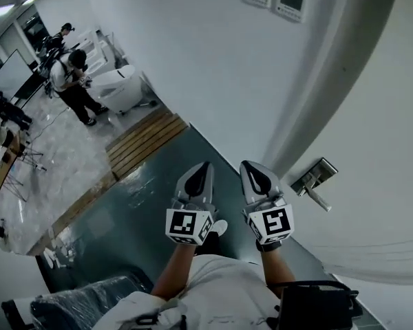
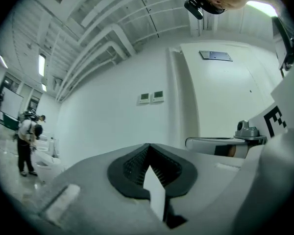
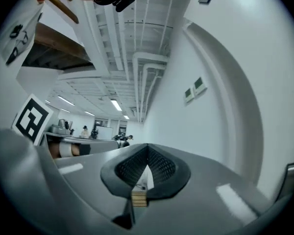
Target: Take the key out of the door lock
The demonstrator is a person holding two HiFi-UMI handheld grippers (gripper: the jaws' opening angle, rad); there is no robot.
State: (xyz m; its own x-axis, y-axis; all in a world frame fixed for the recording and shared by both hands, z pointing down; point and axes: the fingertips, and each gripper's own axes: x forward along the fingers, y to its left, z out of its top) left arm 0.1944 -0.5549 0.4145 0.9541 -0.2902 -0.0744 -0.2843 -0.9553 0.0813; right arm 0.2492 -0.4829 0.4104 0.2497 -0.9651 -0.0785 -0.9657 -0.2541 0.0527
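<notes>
Left gripper [image 1: 206, 163] and right gripper [image 1: 246, 163] side by side, near a white door [image 1: 372, 136].
Both are closed tight and empty. Handle [image 1: 315, 179] at 3 o'clock from the right gripper, apart; key too small to see.

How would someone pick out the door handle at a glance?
Start at the big white door on the right of the head view. A little right of the right gripper sits a silver lever handle, the only metal fitting on that plain surface.
</notes>
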